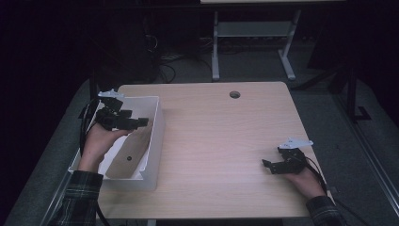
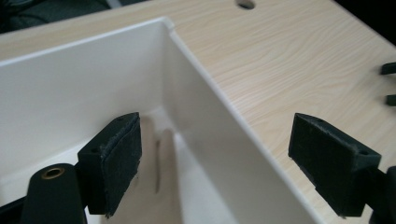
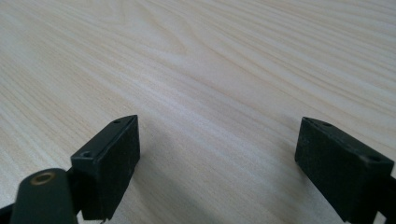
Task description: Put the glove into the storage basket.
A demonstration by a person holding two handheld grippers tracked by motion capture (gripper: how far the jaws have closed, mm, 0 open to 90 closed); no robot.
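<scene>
A white rectangular plastic bin (image 1: 157,123) is seen at the left edge of the light wood table (image 1: 221,136); a brown cardboard sheet (image 1: 127,157), prob. with a small hole, lies inside. The left gripper (image 2: 215,163) is held w/ jaws apart astride the bin's right wall. The right gripper (image 3: 217,163), jaws apart & empty, is rested well right of the bin.

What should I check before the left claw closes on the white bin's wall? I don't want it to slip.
1. Left claw open: ok.
2. Jaws straddle the side wall of the white rectangular plastic bin, one inside, one outside: ok.
3. Nothing caught between the jaws besides the wall: ok.
4. Bin sits flat on the light wooden table: cannot tell.
5. Right claw away from the bin, open over the table: ok.
</scene>
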